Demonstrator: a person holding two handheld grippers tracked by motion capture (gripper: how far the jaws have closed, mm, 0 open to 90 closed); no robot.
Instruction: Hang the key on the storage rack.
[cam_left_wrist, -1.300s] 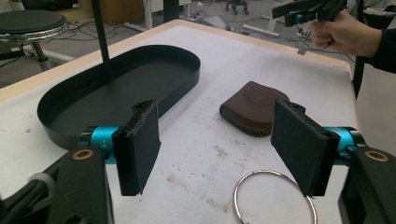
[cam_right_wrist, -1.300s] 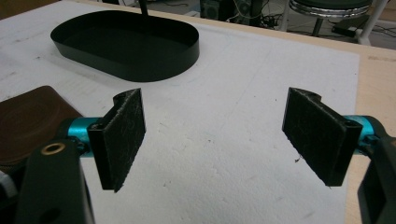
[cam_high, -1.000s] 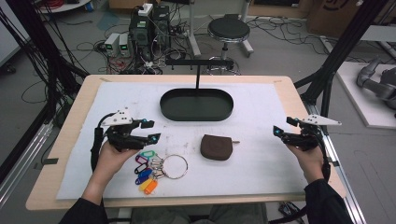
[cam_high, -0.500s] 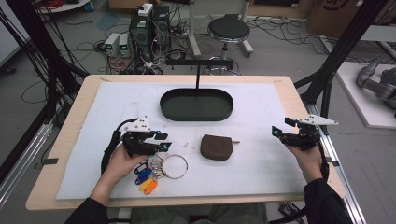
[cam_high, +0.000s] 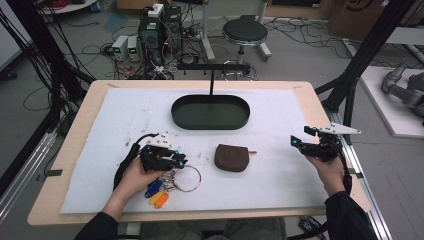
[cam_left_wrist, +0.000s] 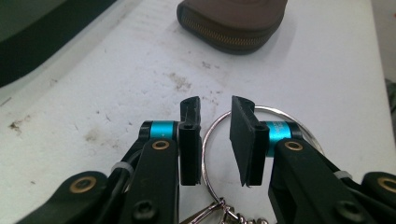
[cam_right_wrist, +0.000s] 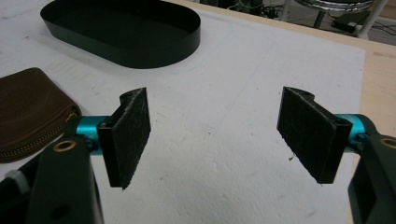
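Your left hand-held gripper (cam_high: 179, 161) has dropped onto the key ring (cam_left_wrist: 261, 122), jaws closing astride its wire, not yet gripping; right hand-held gripper (cam_right_wrist: 217, 140) stands released.

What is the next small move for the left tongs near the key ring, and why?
Probably finish closing the left tongs, then lift a little. Their jaws have just been closing and now stand astride the key ring's wire with a small gap left, so the pads do not seem to press on it yet. The ring lies flat on the white mat, so a firm pinch should come before lifting.
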